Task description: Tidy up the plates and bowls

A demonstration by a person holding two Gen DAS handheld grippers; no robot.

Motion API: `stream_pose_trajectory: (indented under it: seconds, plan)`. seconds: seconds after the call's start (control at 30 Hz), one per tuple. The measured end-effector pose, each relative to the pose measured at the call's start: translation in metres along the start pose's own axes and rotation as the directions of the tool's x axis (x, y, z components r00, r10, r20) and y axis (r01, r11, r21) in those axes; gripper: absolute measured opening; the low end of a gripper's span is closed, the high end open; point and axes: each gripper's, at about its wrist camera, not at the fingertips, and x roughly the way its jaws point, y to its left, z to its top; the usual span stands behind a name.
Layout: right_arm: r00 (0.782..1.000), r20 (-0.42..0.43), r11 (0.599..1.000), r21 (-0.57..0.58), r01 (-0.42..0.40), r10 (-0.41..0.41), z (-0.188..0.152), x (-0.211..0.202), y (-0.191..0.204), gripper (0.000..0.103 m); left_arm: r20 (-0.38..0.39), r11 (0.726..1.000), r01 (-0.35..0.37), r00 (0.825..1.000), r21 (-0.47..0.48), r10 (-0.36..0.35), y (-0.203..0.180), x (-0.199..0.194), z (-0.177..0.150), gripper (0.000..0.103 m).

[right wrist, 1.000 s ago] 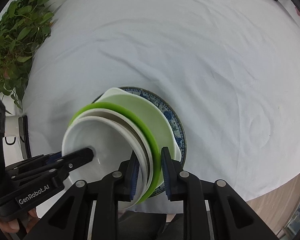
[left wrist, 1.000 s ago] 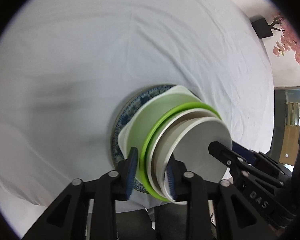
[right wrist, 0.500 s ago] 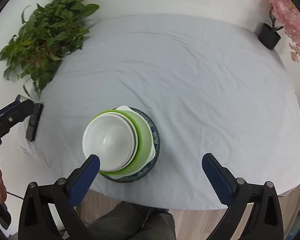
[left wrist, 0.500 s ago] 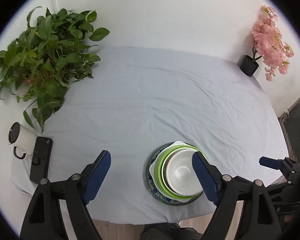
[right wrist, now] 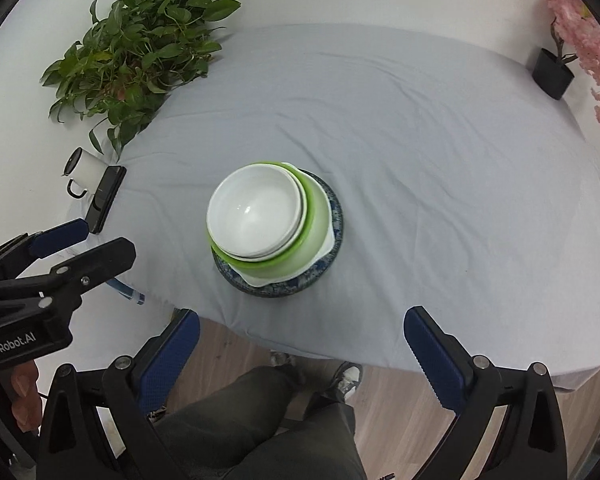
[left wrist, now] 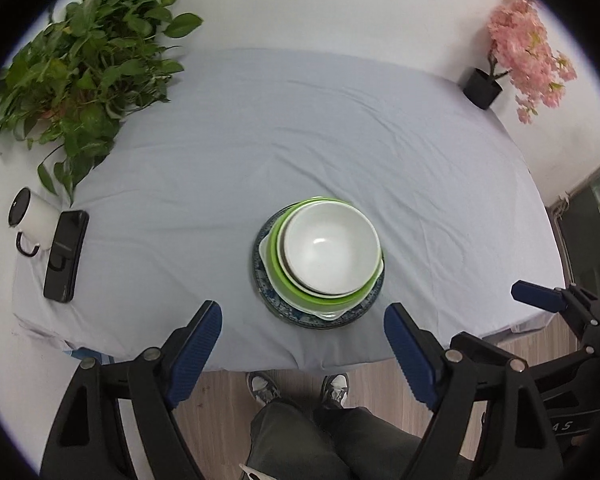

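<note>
We hold both grippers, left gripper (left wrist: 302, 322) and right gripper (right wrist: 301, 327), apart and empty; stacked bowls (left wrist: 327, 256) sit at twelve o'clock, off-centre on the plate (left wrist: 262, 276), risking a topple.

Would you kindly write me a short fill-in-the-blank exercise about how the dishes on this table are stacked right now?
1. The top dish of the stack is a ____ bowl.
2. The bowl beneath it has a bright ____ rim.
3. The stack's lowest piece is a blue patterned ____.
4. Beside the white mug lies a black ____.

Missing words: white; green; plate; phone
</note>
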Motion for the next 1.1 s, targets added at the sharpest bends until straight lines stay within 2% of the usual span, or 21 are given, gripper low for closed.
stream_pose_trajectory:
  seconds: [0.1,0.33,0.53,0.63,0.8,1.1]
  plan:
    - [1.000,-0.004,1.000,0.017,0.007,-0.007,-0.004,-0.006,-0.002,0.103,-0.003,0.998,0.024,1.000,0.058,-0.024,-0.002,0.000,0.002,0.083]
    - [0.998,0.002,0.997,0.042,0.060,-0.060,-0.006,-0.014,0.012,0.103,0.008,0.991,0.043,0.999,0.127,-0.044,0.009,-0.006,0.003,0.083]
    - [0.994,-0.012,0.993,0.051,0.107,-0.106,-0.004,-0.013,0.028,0.103,-0.012,0.987,0.063,0.998,0.146,-0.062,0.025,-0.001,0.001,0.084]
    - [0.992,-0.021,0.991,0.052,0.126,-0.125,-0.005,-0.011,0.032,0.103,-0.002,0.985,0.077,0.997,0.156,-0.078,0.030,-0.002,0.002,0.094]
    - [0.987,-0.022,0.985,0.055,0.162,-0.161,-0.003,-0.010,0.034,0.103,-0.001,0.980,0.100,0.995,0.171,-0.101,0.036,0.000,0.003,0.094]
    - [0.984,-0.024,0.984,0.036,0.176,-0.176,0.004,-0.008,0.037,0.103,-0.017,0.980,0.106,0.994,0.168,-0.104,0.043,0.007,0.005,0.094]
